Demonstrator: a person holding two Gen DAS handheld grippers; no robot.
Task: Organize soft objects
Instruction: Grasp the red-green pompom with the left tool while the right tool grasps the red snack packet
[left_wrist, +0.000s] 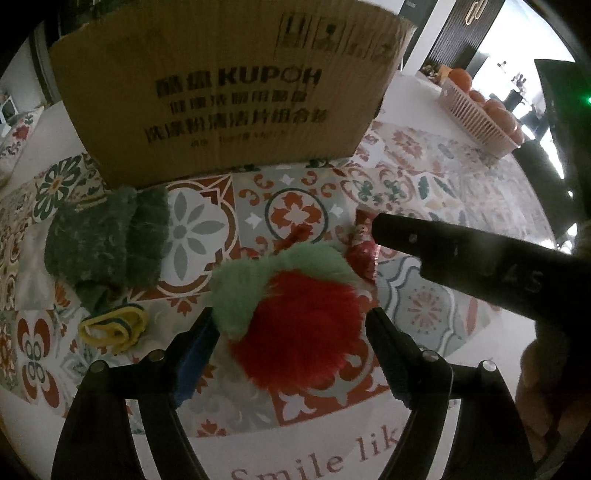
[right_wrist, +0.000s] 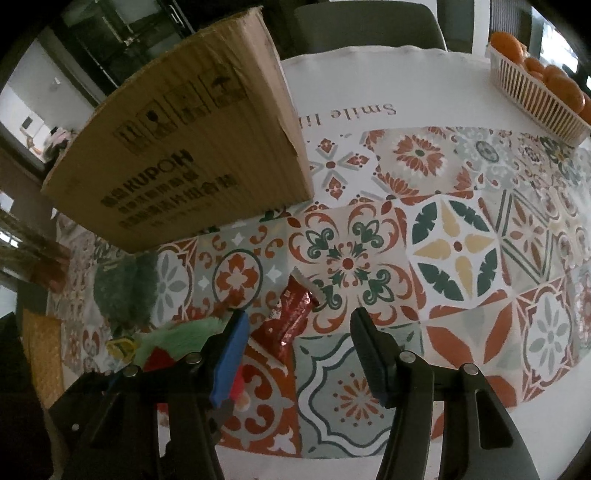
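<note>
The left hand-held gripper (left_wrist: 293, 328) gapes around the red-and-green plush toy (left_wrist: 295, 317), ready to pinch it — the right hand-held gripper (right_wrist: 297, 332) hangs open, empty.

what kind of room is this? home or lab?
Most likely a home dining area: a table under a patterned tile-print tablecloth, a basket of oranges on it, and a chair back behind. A cardboard box sits beside plush items.
</note>
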